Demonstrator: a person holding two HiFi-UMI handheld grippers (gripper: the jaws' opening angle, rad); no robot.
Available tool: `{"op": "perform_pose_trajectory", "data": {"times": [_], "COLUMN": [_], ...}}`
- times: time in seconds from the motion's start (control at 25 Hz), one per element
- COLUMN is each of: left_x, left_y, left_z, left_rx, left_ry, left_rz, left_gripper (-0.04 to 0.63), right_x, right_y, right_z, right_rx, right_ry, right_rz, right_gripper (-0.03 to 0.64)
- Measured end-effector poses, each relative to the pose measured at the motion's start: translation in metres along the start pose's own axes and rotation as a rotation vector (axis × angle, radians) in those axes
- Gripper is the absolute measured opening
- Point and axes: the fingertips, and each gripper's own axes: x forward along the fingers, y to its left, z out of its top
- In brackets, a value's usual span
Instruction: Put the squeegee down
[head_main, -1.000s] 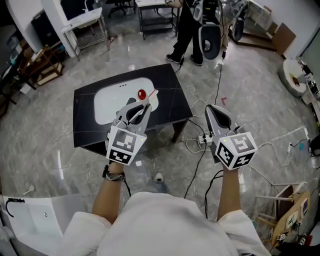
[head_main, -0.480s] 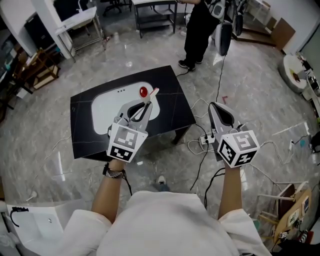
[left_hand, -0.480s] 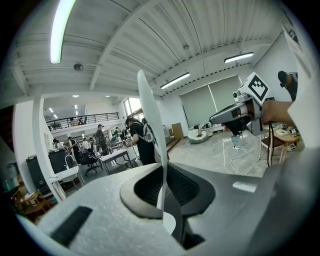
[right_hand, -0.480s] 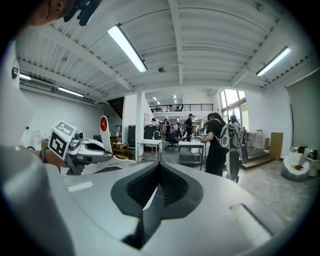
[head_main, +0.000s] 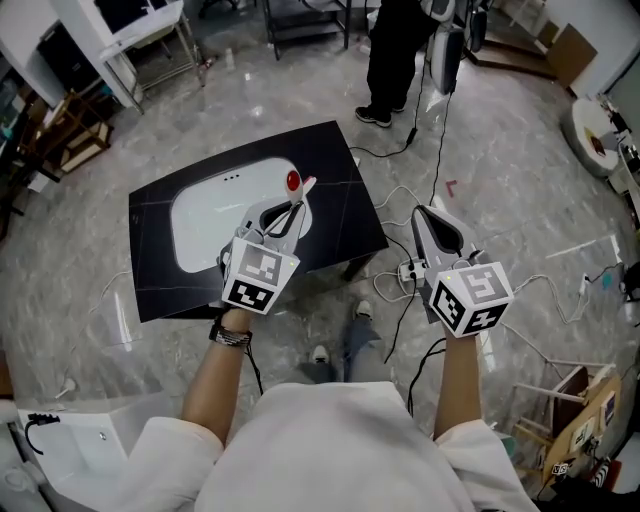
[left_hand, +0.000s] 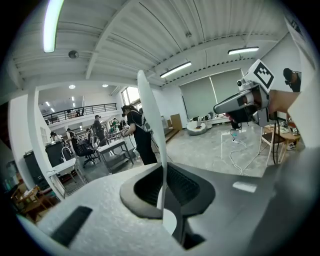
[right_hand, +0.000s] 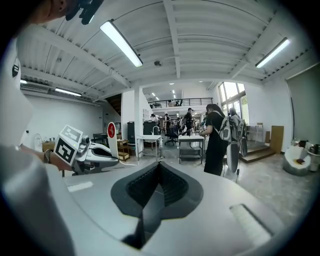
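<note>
My left gripper (head_main: 291, 209) is shut on the squeegee (head_main: 298, 186), a thin white piece with a round red part at its far end. It hangs over the right rim of the white sink basin (head_main: 205, 222) set in the black table (head_main: 330, 170). In the left gripper view the white squeegee (left_hand: 149, 135) stands upright, pinched between the jaws of the left gripper (left_hand: 162, 176). My right gripper (head_main: 421, 214) is off to the right of the table, over the floor. The right gripper (right_hand: 159, 167) is shut with nothing in it. From there the left gripper (right_hand: 87, 150) and the squeegee (right_hand: 111, 133) show at the left.
Cables and a power strip (head_main: 408, 270) lie on the floor right of the table. A person (head_main: 395, 45) stands behind the table. Metal carts (head_main: 150, 40) and shelves line the back. A white fixture (head_main: 70, 440) sits at the lower left, boxes (head_main: 580, 420) at the lower right.
Both grippers have moved forward and a little down. The left one has carried the squeegee closer over the basin's right rim. The person at the back has shifted right.
</note>
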Motion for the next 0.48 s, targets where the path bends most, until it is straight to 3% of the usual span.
{"op": "perform_pose_trajectory", "data": {"times": [0.28, 0.48], "left_x": [0.059, 0.101], "left_y": [0.011, 0.016], "left_z": [-0.022, -0.038], "left_rx": [-0.016, 0.051], "left_ry": [0.075, 0.154], "left_rz": [0.031, 0.061], "left_gripper": [0.031, 0.031], "right_x": [0.035, 0.059], "right_y": [-0.044, -0.066], "right_z": [-0.025, -0.038], "right_rx": [0.031, 0.034], "right_ry": [0.063, 0.098], "right_rz": [0.025, 0.045], "right_gripper": [0.006, 0.006]}}
